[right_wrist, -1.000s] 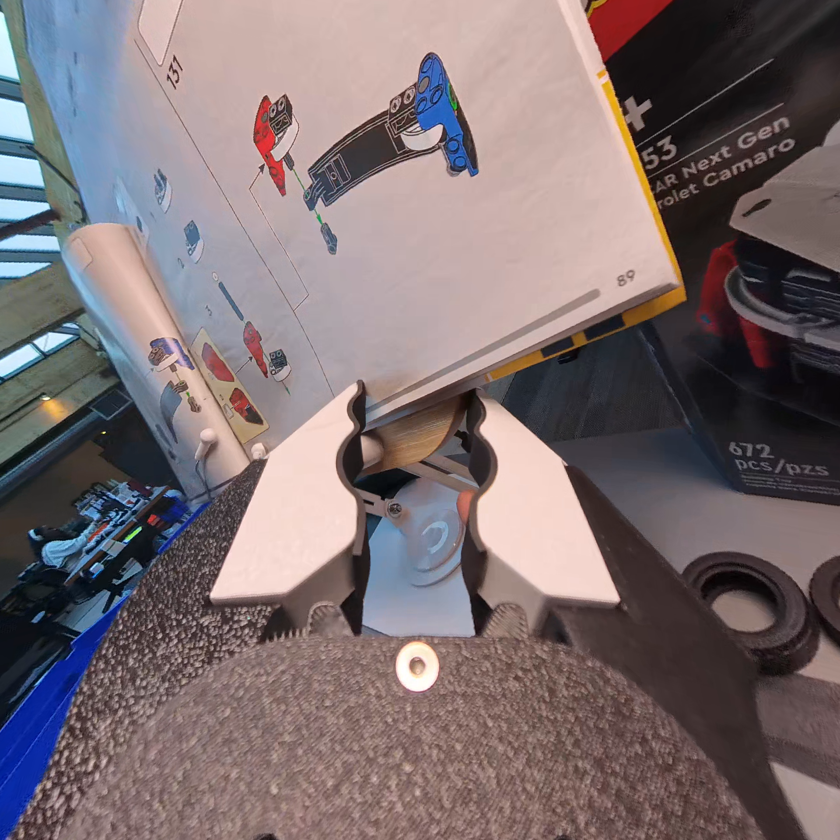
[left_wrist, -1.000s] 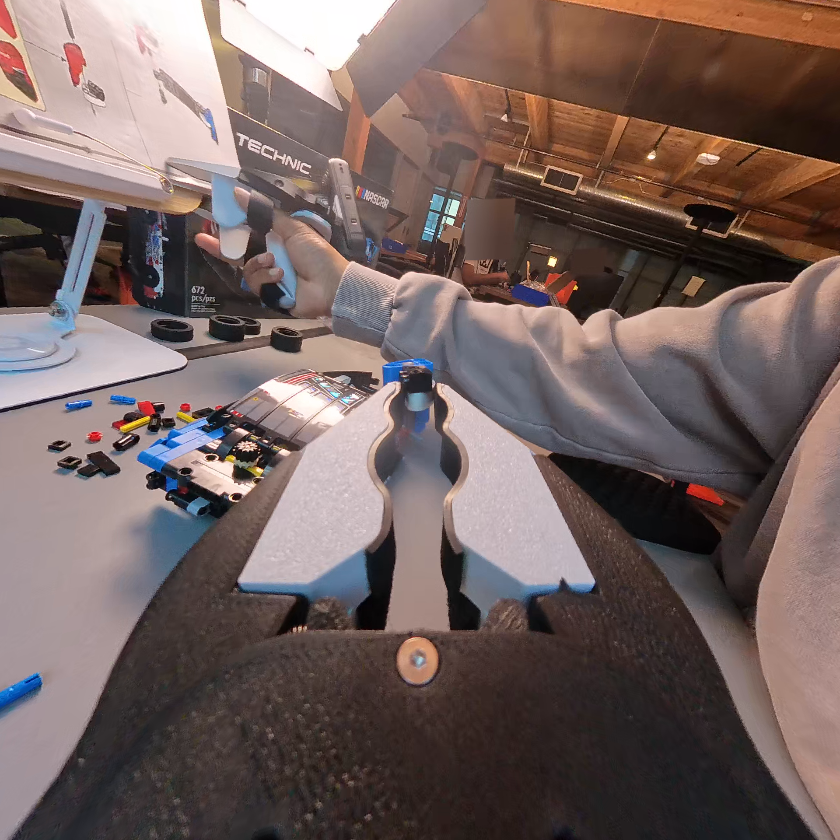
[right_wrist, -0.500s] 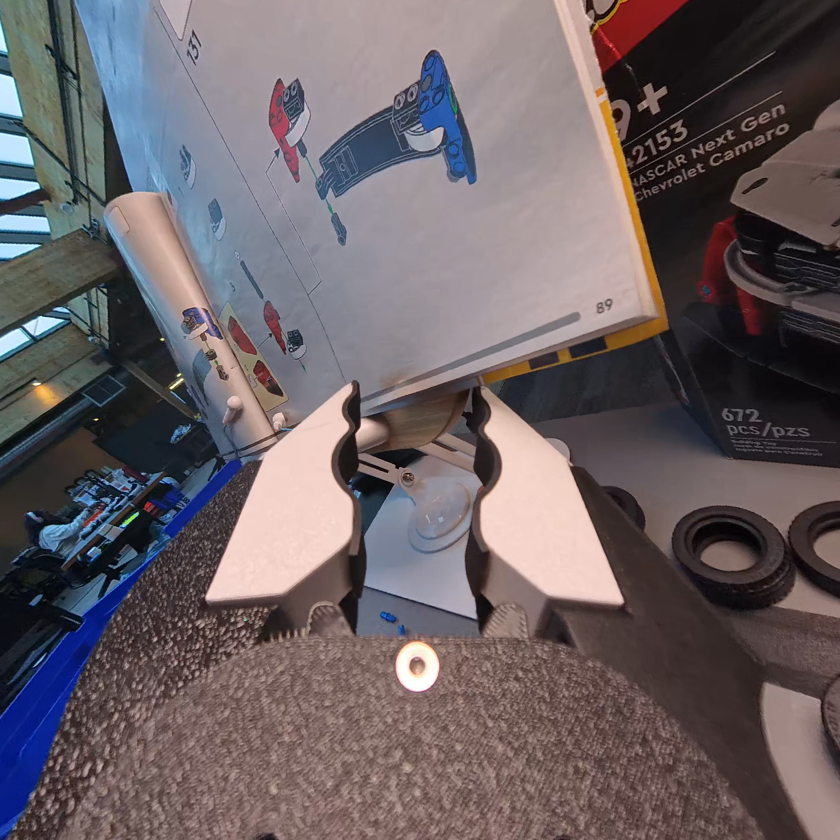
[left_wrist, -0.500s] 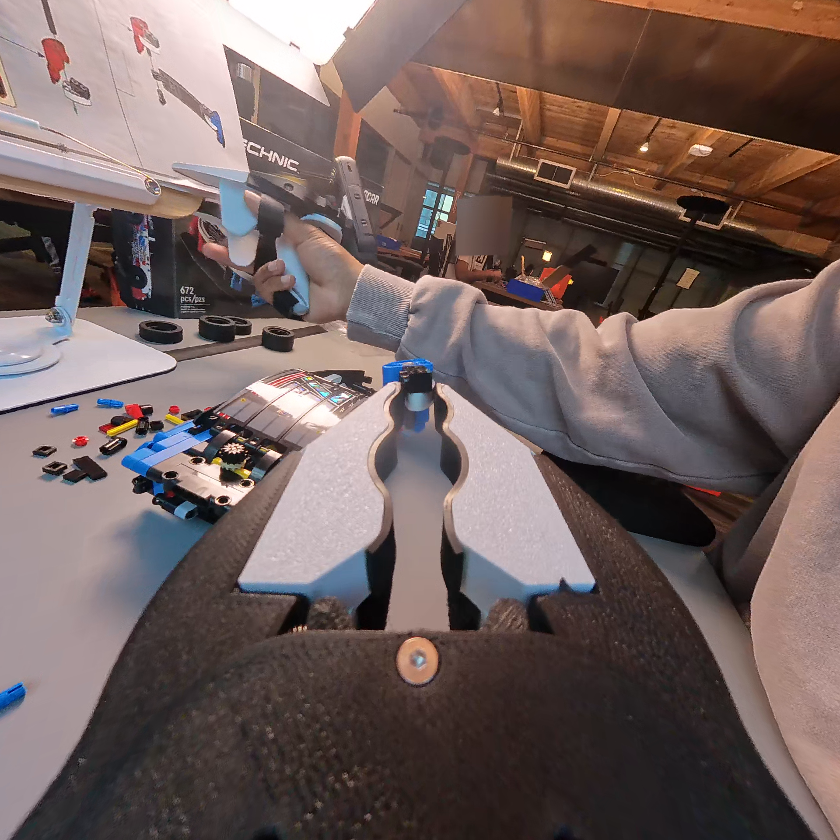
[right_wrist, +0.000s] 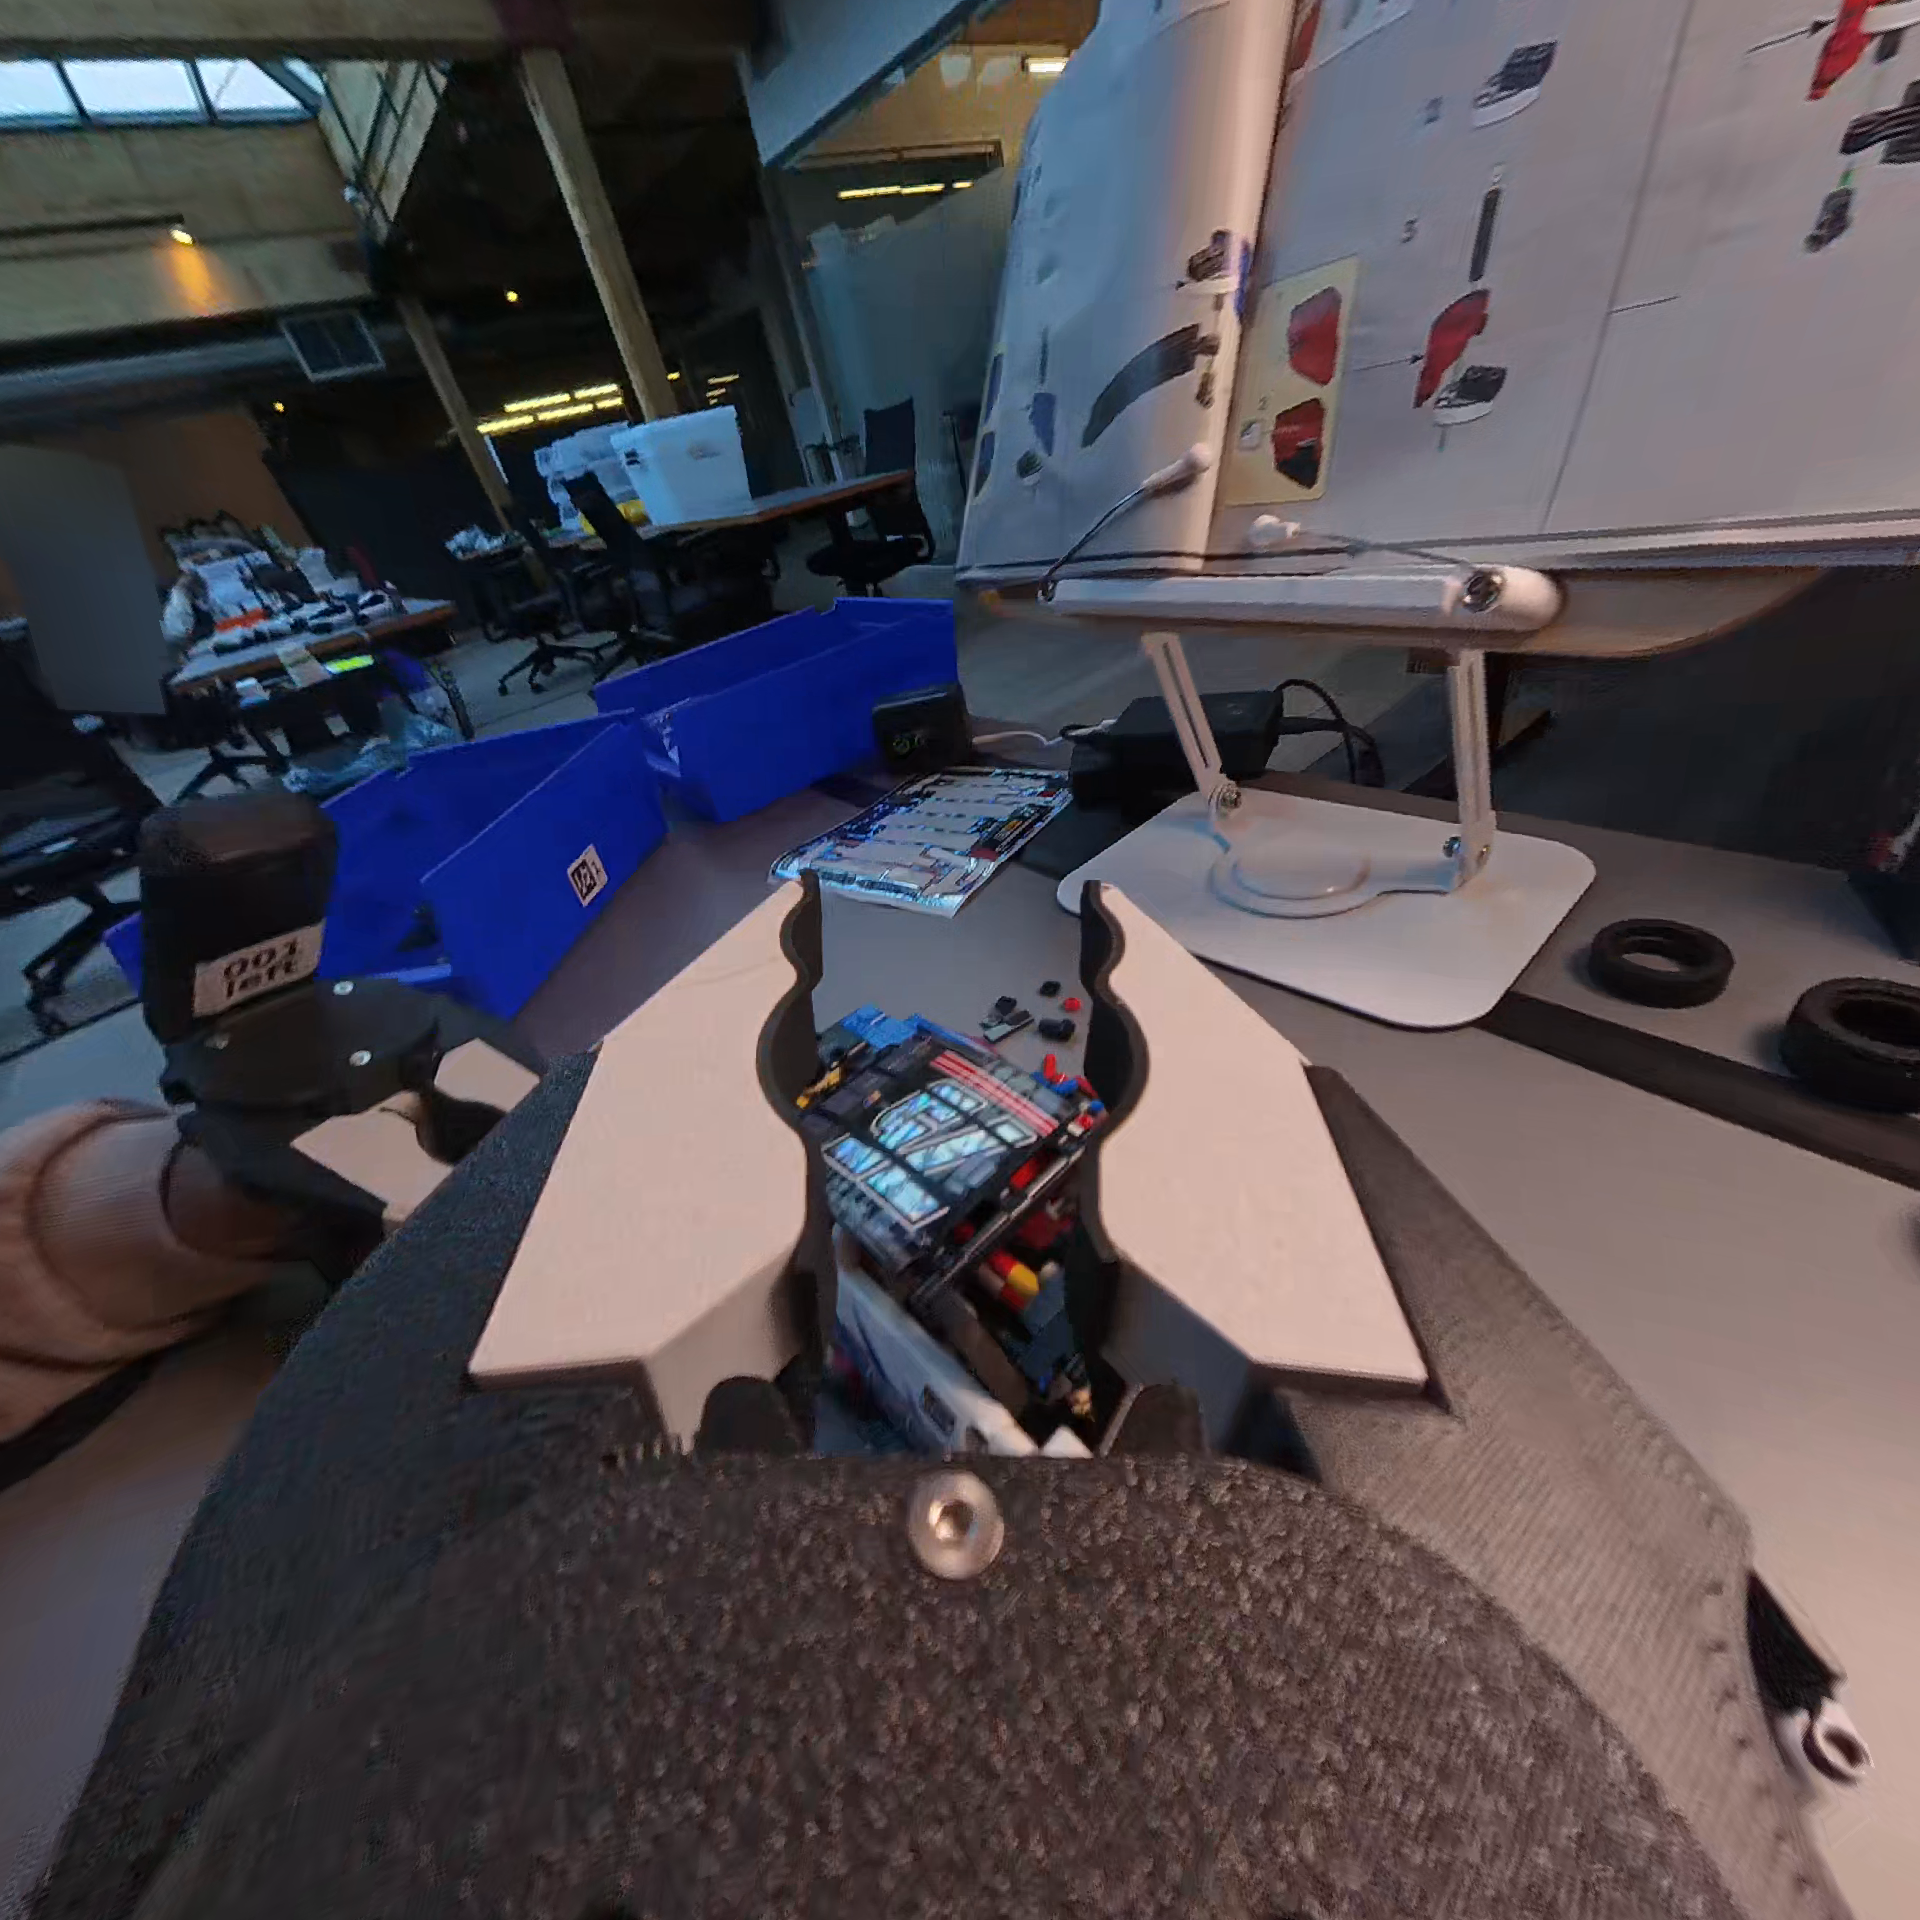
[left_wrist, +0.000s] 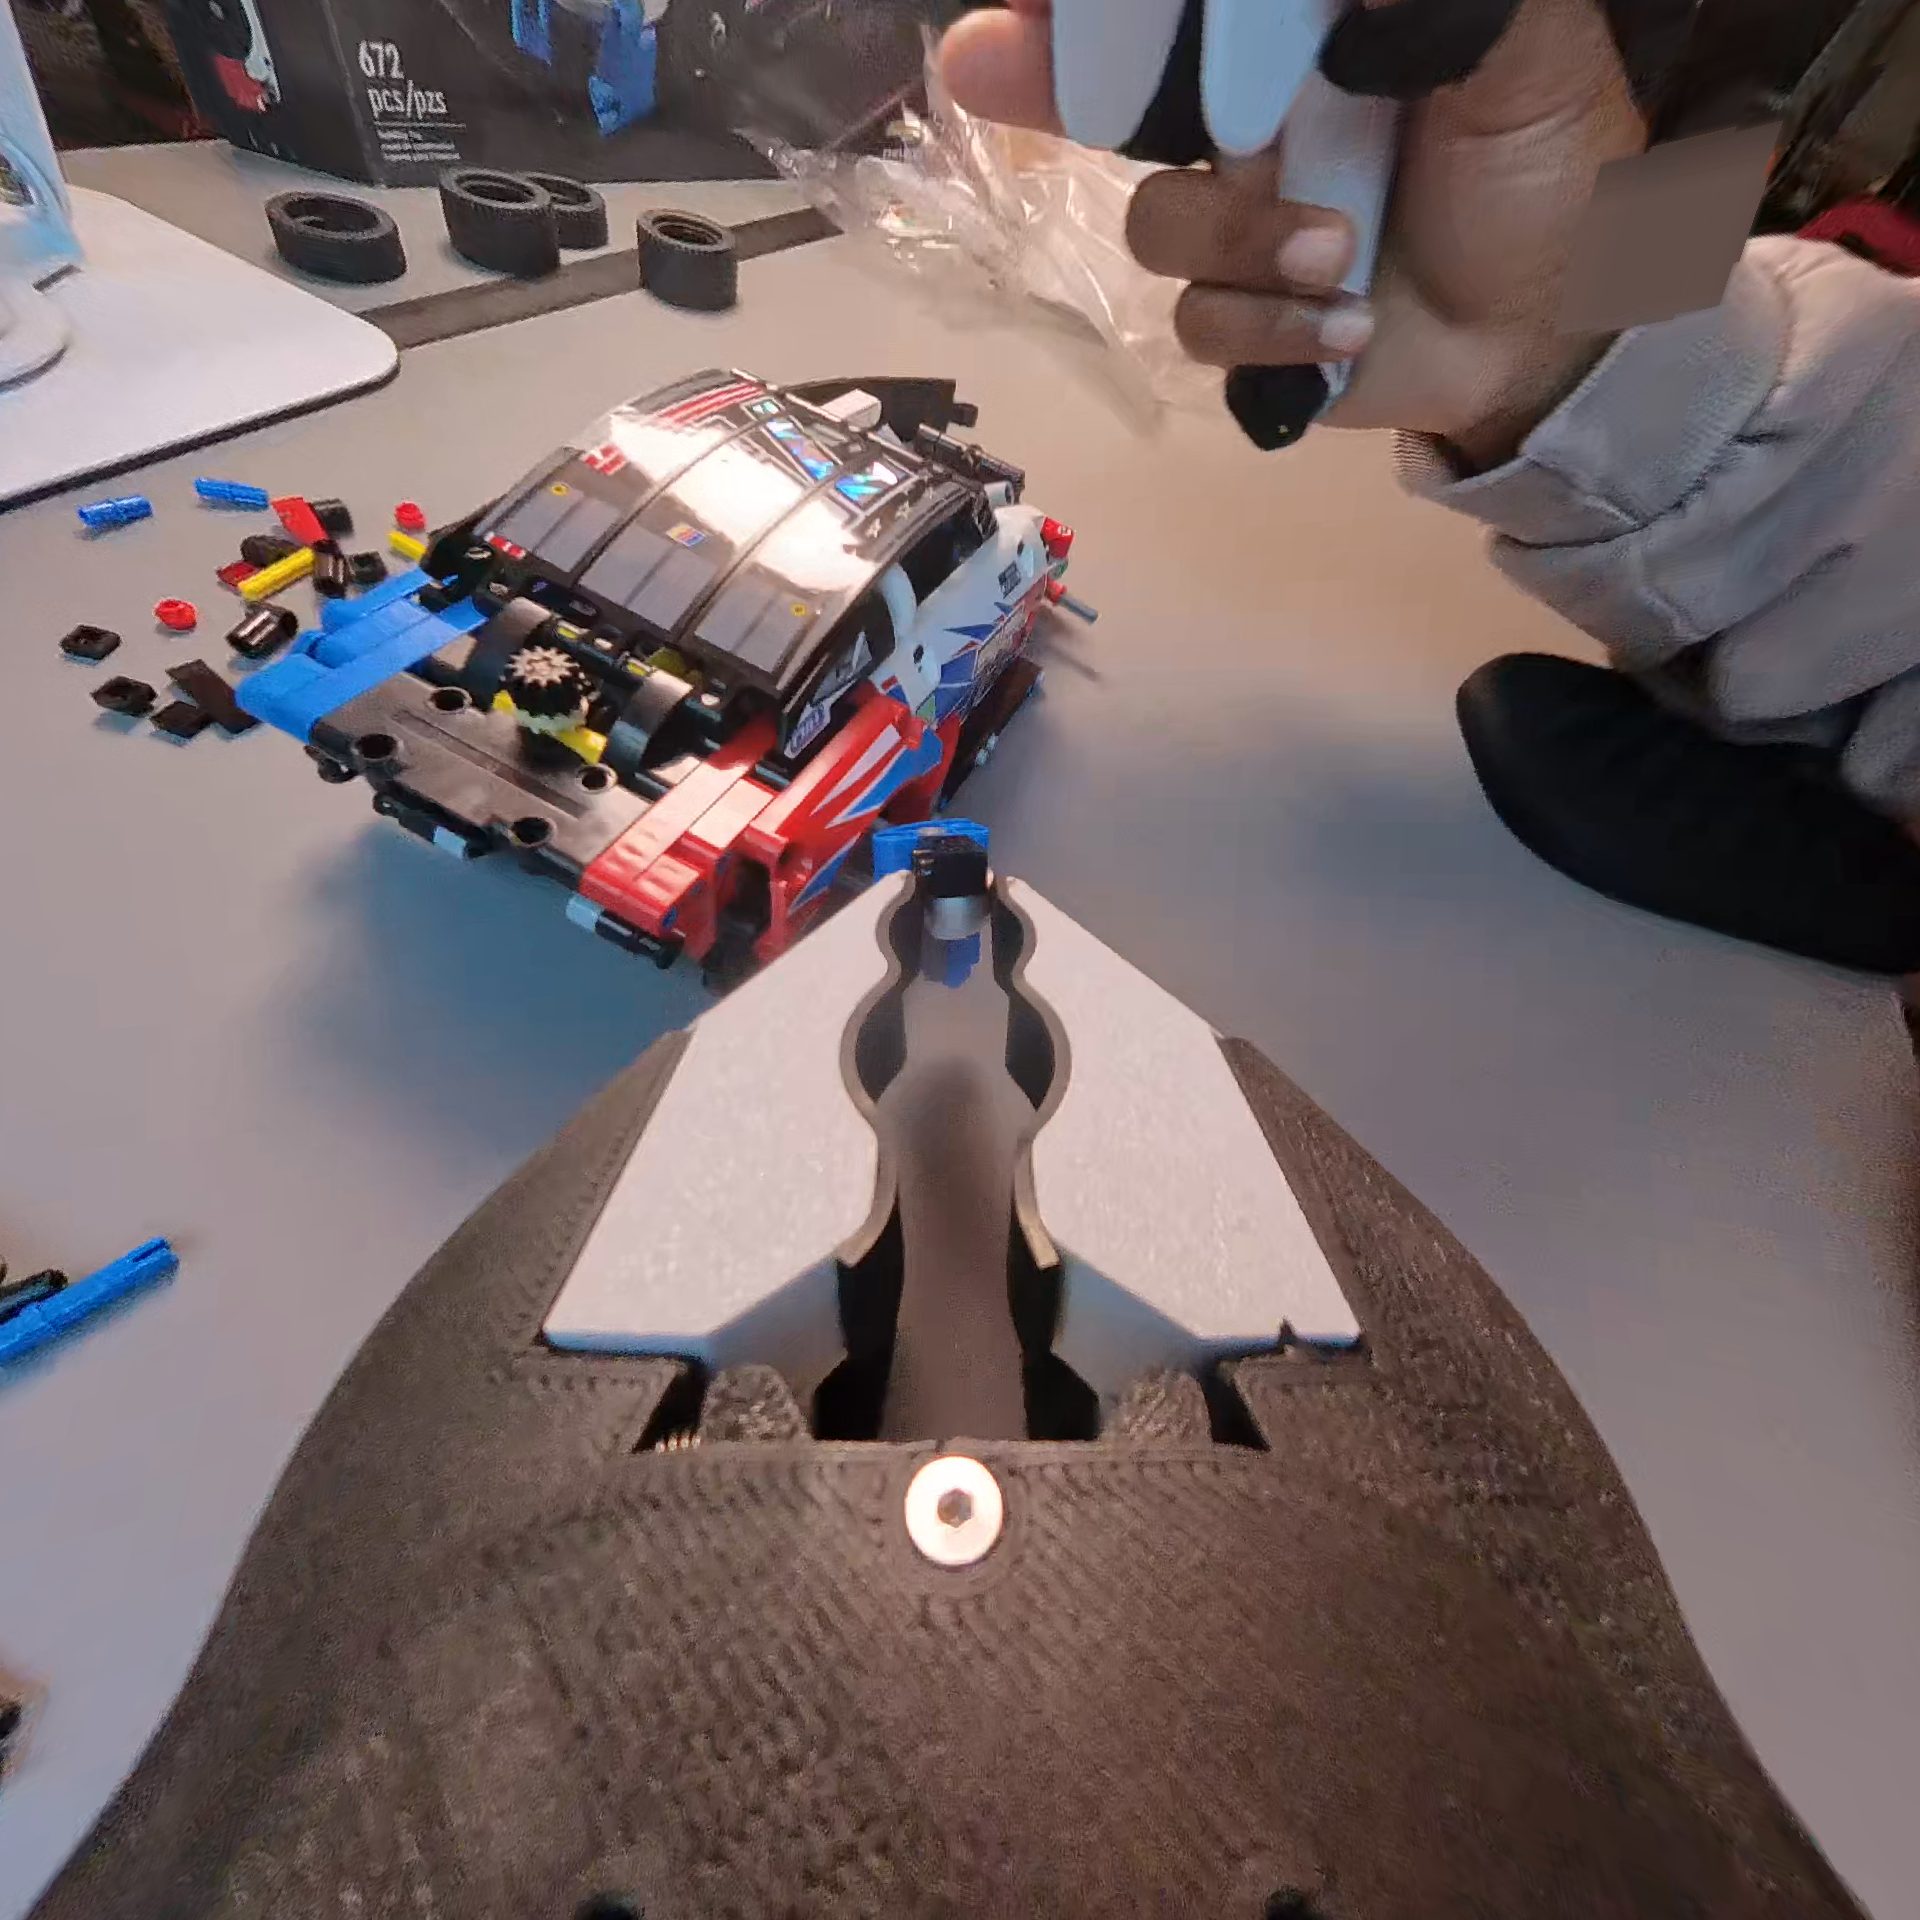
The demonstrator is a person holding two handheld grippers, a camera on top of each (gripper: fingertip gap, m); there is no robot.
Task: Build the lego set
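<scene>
Beneath the spread right gripper (right_wrist: 948,961) lies the car (right_wrist: 940,1153); left gripper (left_wrist: 954,902) pinches a blue piece (left_wrist: 940,844)

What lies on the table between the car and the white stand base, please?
In the left wrist view, loose small pieces in blue, red, yellow and black lie scattered on the table between the car and the stand base.

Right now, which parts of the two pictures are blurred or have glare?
Left wrist view: glare on the car roof; the hand at the top is blurred. Right wrist view: the booklet is blurred, and the car between the fingers is soft.
</scene>
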